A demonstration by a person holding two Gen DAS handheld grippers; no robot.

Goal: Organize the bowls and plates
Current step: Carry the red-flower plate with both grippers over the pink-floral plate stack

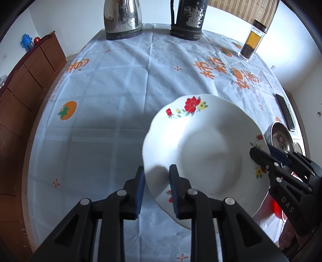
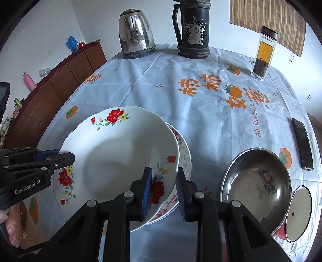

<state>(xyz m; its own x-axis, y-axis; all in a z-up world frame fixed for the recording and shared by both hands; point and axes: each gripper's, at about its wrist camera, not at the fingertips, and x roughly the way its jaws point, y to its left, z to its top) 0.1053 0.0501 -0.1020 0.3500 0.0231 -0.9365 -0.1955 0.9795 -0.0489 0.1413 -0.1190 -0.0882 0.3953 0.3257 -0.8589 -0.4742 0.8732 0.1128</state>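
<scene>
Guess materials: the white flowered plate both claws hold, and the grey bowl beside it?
White scalloped plate with red flower prints: likely glazed ceramic or porcelain; glossy white surface, soft highlights, printed decals. Melamine is possible.
Round grey metal bowl: probably stainless steel; dull mirror interior showing reflections, thin bright rim.

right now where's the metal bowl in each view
Left wrist view: the metal bowl peeks in at the right edge, behind the right claw.
Right wrist view: it sits lower right, right of the stacked plates.
Shared landmark: the steel kettle at the table's far edge.
</scene>
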